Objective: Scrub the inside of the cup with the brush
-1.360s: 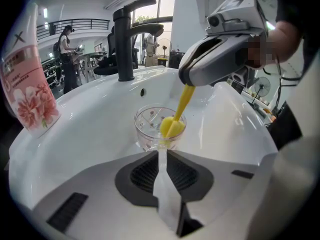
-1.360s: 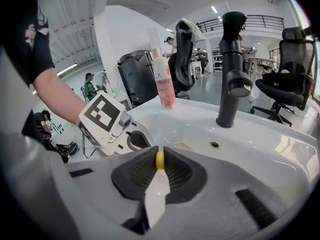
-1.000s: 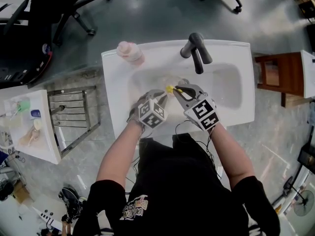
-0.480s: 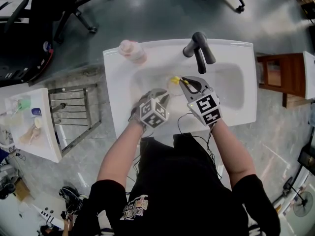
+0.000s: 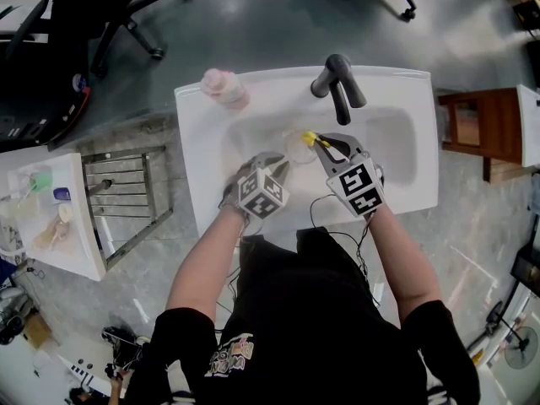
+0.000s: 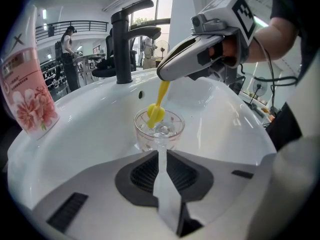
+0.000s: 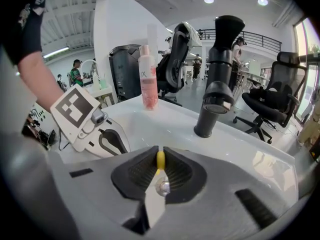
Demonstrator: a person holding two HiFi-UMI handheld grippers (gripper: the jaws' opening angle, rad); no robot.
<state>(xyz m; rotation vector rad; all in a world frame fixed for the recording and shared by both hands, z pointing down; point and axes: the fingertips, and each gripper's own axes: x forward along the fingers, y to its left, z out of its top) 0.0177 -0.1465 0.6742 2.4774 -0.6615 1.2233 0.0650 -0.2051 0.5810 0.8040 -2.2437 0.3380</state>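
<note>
A clear glass cup (image 6: 159, 129) stands low in the white sink (image 5: 202, 184), with my left gripper (image 6: 160, 156) shut on its clear handle. In the head view the cup (image 5: 297, 148) sits just ahead of the left gripper (image 5: 278, 169). My right gripper (image 7: 160, 161) is shut on the thin yellow handle of the brush (image 7: 160, 160). It reaches in from the upper right (image 6: 165, 76), and the yellow brush head (image 6: 156, 113) dips inside the cup near its left wall. From above, the brush (image 5: 310, 137) shows at the tip of the right gripper (image 5: 325, 146).
A black faucet (image 5: 337, 87) arches over the basin just beyond the cup. A pink bottle (image 5: 223, 89) stands on the sink's back left corner. A metal rack (image 5: 126, 197) and a white shelf with small items stand left of the sink, a wooden stool (image 5: 472, 133) right.
The right gripper has shifted to the right and slightly toward the faucet, carrying the brush across the cup. The left gripper and the cup have stayed put.
</note>
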